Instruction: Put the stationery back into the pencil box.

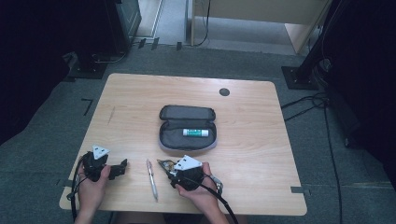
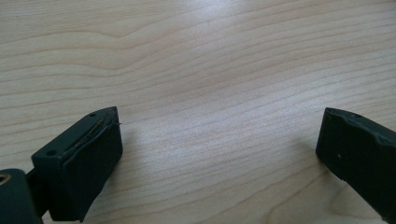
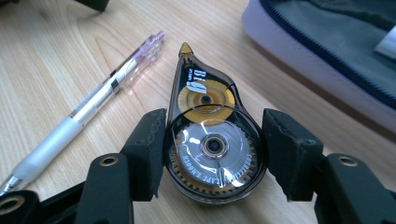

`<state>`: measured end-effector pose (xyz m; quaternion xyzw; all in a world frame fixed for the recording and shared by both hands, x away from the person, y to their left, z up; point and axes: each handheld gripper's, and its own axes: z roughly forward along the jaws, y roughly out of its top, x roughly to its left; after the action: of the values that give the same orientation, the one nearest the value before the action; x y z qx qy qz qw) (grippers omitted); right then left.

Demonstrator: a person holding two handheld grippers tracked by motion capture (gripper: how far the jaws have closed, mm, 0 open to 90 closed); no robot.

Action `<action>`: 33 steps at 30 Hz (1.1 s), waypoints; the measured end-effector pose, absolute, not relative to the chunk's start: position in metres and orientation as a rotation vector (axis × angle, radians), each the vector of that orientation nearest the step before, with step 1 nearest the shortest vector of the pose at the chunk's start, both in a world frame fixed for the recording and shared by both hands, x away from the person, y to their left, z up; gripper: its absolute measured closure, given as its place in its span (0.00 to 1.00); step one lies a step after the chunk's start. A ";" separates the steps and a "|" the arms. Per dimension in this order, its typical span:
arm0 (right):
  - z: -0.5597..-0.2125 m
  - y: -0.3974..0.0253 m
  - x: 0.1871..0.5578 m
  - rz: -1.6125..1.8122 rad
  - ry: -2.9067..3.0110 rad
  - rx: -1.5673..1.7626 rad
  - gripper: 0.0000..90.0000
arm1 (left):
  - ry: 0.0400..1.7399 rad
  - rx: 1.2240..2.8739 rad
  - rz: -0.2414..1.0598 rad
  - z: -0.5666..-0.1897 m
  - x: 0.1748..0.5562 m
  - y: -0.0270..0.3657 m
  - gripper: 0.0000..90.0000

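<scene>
Low in the frame's centre, the right gripper (image 3: 212, 154) clamps the correction tape (image 3: 210, 140), seemingly bound for the open pencil case (image 1: 187, 140) above, while the left gripper (image 2: 219, 154) rests released.

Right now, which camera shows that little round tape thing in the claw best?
The right gripper view: the correction tape dispenser sits close up between the right gripper jaws, reels and lettering clear. In the high view it is a small dark sliver.

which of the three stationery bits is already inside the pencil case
The green-and-white glue stick lies in the open pencil case; the pen and correction tape are outside on the table.
</scene>
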<state>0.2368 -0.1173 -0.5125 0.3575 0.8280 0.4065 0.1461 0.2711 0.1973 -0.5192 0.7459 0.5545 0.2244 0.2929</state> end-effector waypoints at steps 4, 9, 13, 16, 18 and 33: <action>-0.506 -0.124 0.236 1.179 2.374 1.038 0.47 | 1.477 1.987 0.597 -0.519 0.271 0.197 0.01; -0.492 -0.134 0.234 1.206 2.346 1.039 0.47 | 1.477 1.987 0.597 -0.519 0.271 0.197 0.01; -0.481 -0.143 0.235 1.233 2.329 1.049 0.47 | 1.477 1.987 0.598 -0.519 0.271 0.197 0.01; -0.473 -0.150 0.239 1.225 2.307 1.054 0.47 | 1.477 1.987 0.597 -0.519 0.271 0.197 0.01; -0.468 -0.155 0.244 1.224 2.290 1.063 0.47 | 1.477 1.987 0.597 -0.519 0.271 0.197 0.01; -0.454 -0.159 0.297 1.203 2.245 1.133 0.47 | 1.477 1.987 0.598 -0.519 0.271 0.197 0.01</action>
<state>0.2974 -0.1591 -0.4539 0.4002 0.7927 0.4249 0.1760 0.2712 0.1973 -0.5192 0.7459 0.5545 0.2243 0.2930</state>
